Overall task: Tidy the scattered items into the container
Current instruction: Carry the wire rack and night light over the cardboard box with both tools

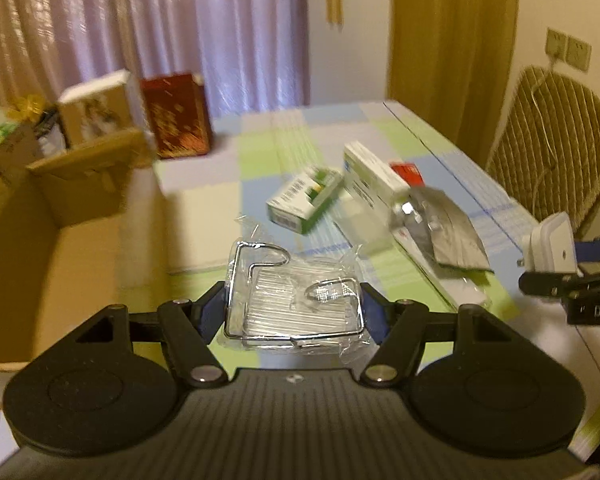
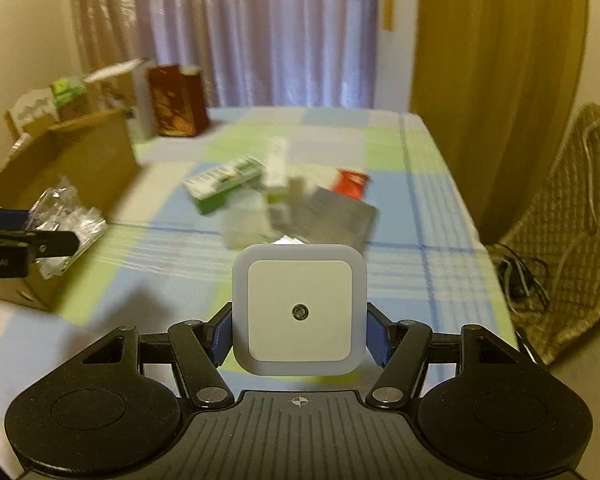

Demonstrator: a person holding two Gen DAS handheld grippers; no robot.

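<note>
A lived-in home, most likely a dining room or bedroom corner. Shown by the long pale curtains (image 2: 260, 32) over a window beyond the far edge of the bench (image 2: 392, 216), and a heavier mustard drape (image 2: 496, 80) past its far right corner. Spread with a household checked cloth in blue, green and white. Flanked at the right edge by a cushioned chair (image 1: 556, 144), with wall sockets (image 1: 568, 50) above it. Cluttered along the left edge and far left corner with cardboard boxes (image 1: 80, 184) and a dark red gift box (image 1: 178, 116). Strewn near the middle with small medicine cartons (image 1: 304, 198)
</note>
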